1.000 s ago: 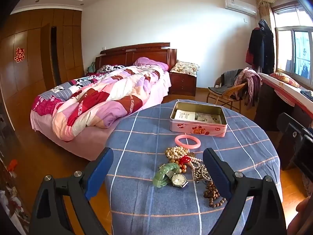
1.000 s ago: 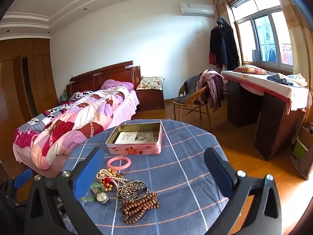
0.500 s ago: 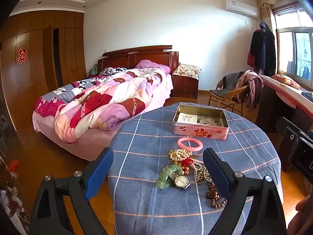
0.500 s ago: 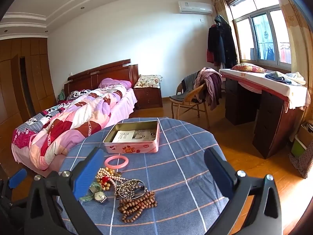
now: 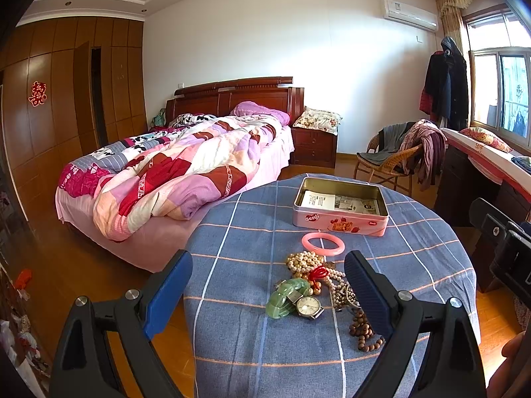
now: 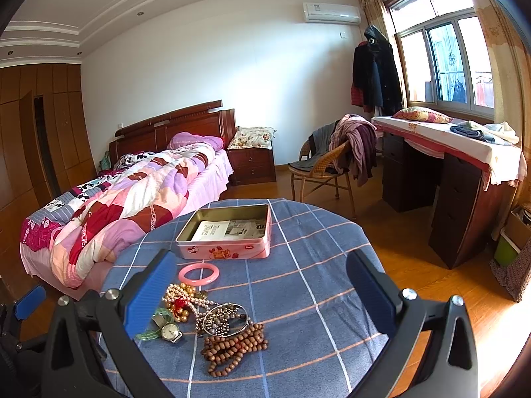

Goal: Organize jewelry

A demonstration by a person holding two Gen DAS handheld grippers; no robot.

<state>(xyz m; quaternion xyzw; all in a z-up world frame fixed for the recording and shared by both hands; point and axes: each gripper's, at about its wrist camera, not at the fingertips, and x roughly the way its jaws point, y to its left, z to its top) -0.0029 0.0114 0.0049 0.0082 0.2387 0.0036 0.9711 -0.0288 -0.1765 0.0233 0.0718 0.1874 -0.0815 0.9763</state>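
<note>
On the table (image 5: 232, 232), from left: a green bangle (image 5: 285, 297) touching a watch (image 5: 309, 306), pearls (image 5: 303, 261), wooden beads (image 6: 232, 348). A pink ring (image 5: 322, 243) lies just before the open tin (image 5: 341, 207). Left gripper (image 5: 265, 295) and right gripper (image 6: 262, 295) hover, jaws spread, empty.

Round blue-checked table (image 5: 239, 232), open pink tin (image 5: 341, 220), pink bangle (image 5: 322, 243), jewelry heap (image 6: 212, 318)

A blue cloth (image 6: 298, 298) checked in white and orange lines is seen under a pink metal tin (image 6: 229, 248), a pink plastic bangle (image 6: 198, 273) and brown wooden beads (image 6: 232, 348)
</note>
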